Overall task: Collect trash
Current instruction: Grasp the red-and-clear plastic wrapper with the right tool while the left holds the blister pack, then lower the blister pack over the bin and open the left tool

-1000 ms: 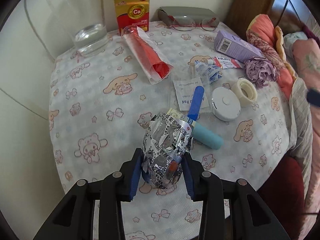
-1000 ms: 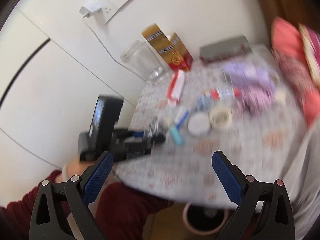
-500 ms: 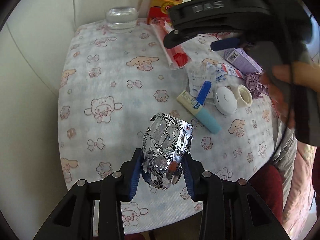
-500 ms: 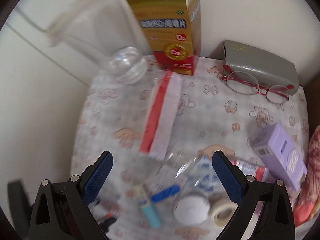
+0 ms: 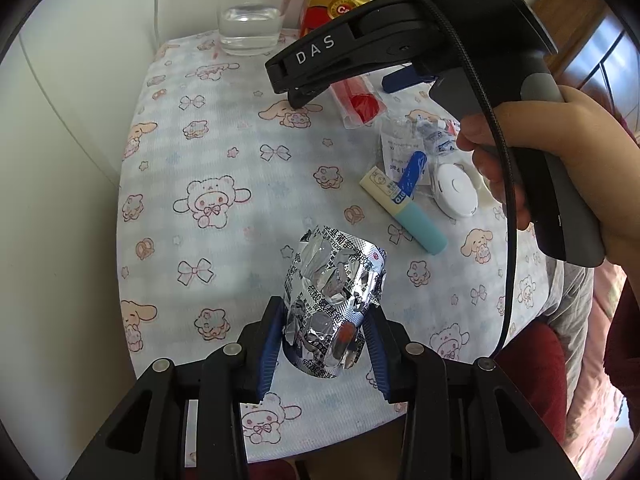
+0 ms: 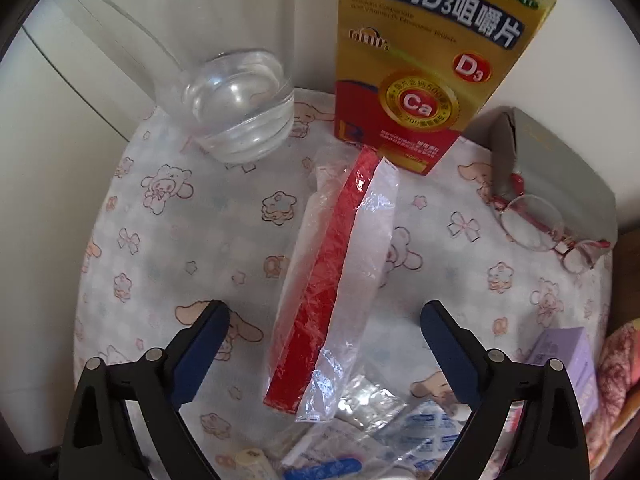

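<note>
My left gripper [image 5: 324, 340] is shut on a crumpled silver blister pack [image 5: 334, 304], held above the near part of the small table [image 5: 200, 128]. My right gripper [image 6: 324, 344] points straight down and stands wide open, its blue pads either side of a clear plastic wrapper with a red strip [image 6: 336, 276] that lies flat on the cloth. In the left wrist view a hand [image 5: 536, 148] holds the right gripper's body [image 5: 400, 32] over the far side of the table, above the same wrapper [image 5: 358, 98].
A glass of water [image 6: 240, 104], a yellow calcium box [image 6: 432, 60], a grey case with red glasses [image 6: 556, 204] and a purple box [image 6: 560, 356] stand at the back. Clear packets [image 5: 404, 148], a blue-capped tube [image 5: 404, 212] and a white round case [image 5: 456, 192] lie right.
The right gripper swung in over the table and dropped until its open pads straddle the red-striped wrapper. The left gripper drew back a little with the blister pack still in it.
</note>
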`<control>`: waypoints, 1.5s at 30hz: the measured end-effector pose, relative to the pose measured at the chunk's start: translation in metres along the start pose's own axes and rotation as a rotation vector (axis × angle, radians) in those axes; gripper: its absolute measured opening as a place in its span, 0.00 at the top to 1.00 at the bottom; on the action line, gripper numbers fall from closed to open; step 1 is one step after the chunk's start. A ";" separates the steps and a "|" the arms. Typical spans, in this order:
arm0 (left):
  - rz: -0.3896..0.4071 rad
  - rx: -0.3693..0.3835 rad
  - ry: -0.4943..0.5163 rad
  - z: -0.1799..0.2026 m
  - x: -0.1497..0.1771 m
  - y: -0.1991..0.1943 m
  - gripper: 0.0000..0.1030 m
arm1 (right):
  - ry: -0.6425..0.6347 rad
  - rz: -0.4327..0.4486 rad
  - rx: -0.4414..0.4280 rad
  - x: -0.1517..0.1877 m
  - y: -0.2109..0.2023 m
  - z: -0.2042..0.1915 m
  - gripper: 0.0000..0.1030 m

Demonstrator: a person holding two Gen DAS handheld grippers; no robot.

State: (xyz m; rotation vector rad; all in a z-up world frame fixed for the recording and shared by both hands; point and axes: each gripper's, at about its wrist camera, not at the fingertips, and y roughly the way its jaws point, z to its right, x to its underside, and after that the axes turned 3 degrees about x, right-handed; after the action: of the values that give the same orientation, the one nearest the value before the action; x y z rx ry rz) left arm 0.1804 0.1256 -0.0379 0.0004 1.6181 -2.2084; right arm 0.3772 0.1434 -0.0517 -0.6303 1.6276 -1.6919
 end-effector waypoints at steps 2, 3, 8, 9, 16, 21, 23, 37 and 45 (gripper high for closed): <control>0.001 0.001 0.002 -0.003 0.001 -0.004 0.60 | -0.002 0.006 0.004 0.001 0.000 -0.001 0.07; 0.002 0.001 0.003 -0.002 0.001 -0.003 0.60 | -0.004 0.007 0.002 0.002 0.000 -0.001 0.07; 0.002 0.001 0.005 -0.001 0.004 -0.004 0.59 | -0.033 0.000 -0.011 0.008 -0.006 -0.011 0.37; 0.001 0.001 0.005 -0.001 0.004 -0.004 0.59 | -0.043 0.001 -0.014 0.008 -0.010 -0.013 0.63; 0.008 0.003 0.009 -0.004 0.006 -0.003 0.59 | -0.071 0.042 -0.016 0.024 -0.024 -0.017 0.73; 0.028 0.009 0.006 -0.006 0.009 -0.005 0.59 | -0.064 0.085 -0.047 0.044 -0.049 -0.011 0.73; 0.028 0.015 0.000 -0.007 0.011 -0.006 0.59 | -0.073 0.109 -0.054 0.046 -0.064 -0.008 0.73; 0.172 0.083 0.043 0.025 0.076 -0.095 0.56 | -0.033 0.309 -0.218 0.180 -0.178 0.025 0.73; 0.147 0.106 0.109 0.054 0.148 -0.096 0.55 | 0.052 0.405 -0.376 0.283 -0.194 0.036 0.73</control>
State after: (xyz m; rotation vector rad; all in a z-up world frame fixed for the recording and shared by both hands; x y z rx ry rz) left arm 0.0267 0.0536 0.0328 0.2650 1.5024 -2.2106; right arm 0.1946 -0.1007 0.1096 -0.3940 1.9753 -1.1303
